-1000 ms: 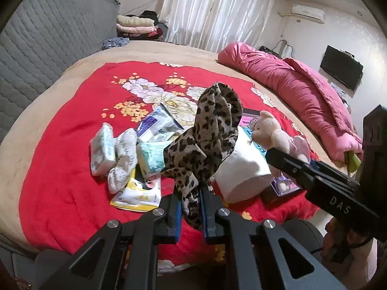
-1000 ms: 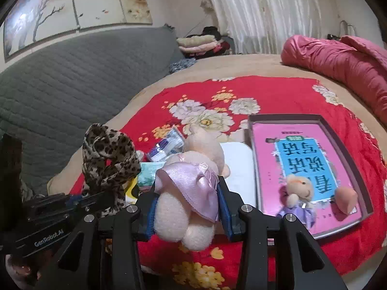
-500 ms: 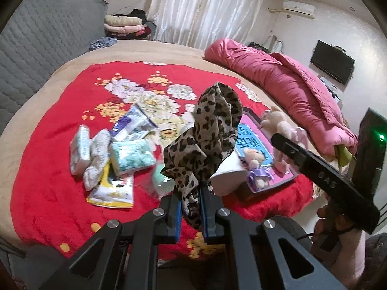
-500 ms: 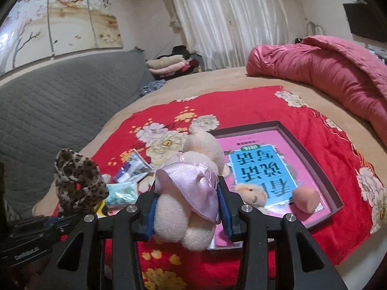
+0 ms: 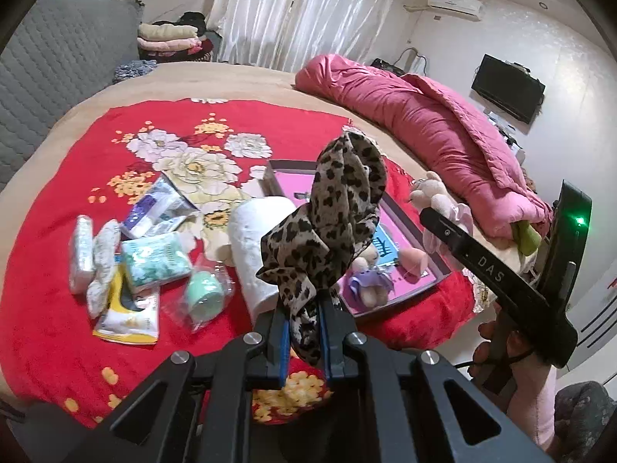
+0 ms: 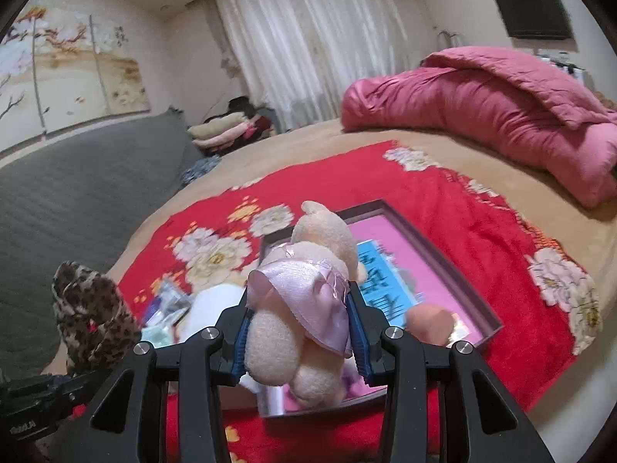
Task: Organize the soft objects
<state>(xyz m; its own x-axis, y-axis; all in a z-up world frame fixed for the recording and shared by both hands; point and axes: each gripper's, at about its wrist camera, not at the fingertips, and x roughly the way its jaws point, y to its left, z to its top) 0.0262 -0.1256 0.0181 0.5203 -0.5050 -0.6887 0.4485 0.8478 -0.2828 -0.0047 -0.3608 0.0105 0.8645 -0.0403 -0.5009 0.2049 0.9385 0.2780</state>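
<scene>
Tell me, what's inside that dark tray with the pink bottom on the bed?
In the tray lie a small teddy in a purple dress and a peach sponge, on a pink-and-blue sheet. The leopard scarf covers part of it.

A floral blanket (image 5: pixel 300 131) is lying spread on the bed (image 5: pixel 239 77), with a rolled quilt (image 5: pixel 424 123) lying behind it to the right. On the blanket, tissue packs (image 5: pixel 156 258) are lying at the left, a towel roll (image 5: pixel 258 247) is sitting just right of them, and a shallow tray (image 5: pixel 432 247) is sitting right of the roll. Inside the tray, a small bear (image 5: pixel 366 281) and a makeup sponge (image 5: pixel 414 260) are lying on a book (image 6: pixel 389 281). Folded clothes (image 5: pixel 169 36) are sitting stacked behind the bed, before the curtain (image 5: pixel 308 11)
</scene>
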